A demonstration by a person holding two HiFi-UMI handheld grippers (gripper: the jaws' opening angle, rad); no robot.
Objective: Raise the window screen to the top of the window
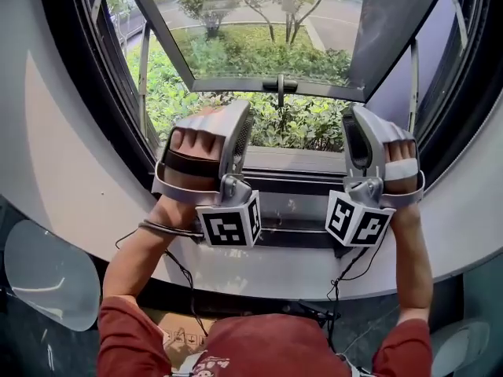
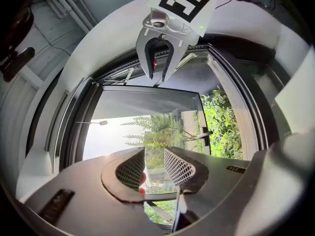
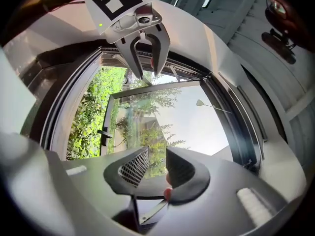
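In the head view both grippers are held side by side just over the window's bottom edge, pointing out through the opening. My left gripper [image 1: 246,126] and right gripper [image 1: 351,129] each show a gap between the jaws with nothing in it. In the left gripper view the left gripper [image 2: 155,167] frames only glass and trees, as does the right gripper [image 3: 157,162] in its own view. A dark bottom rail [image 1: 295,185] runs under the grippers. I see no screen mesh across the opening.
The glass sash [image 1: 259,30] is swung outward, its handle [image 1: 280,85] at the lower edge. A white curved ledge [image 1: 259,269] lies below the rail. Shrubs [image 1: 299,120] fill the outside. Cables hang from both grippers, and a cardboard box [image 1: 177,336] sits below.
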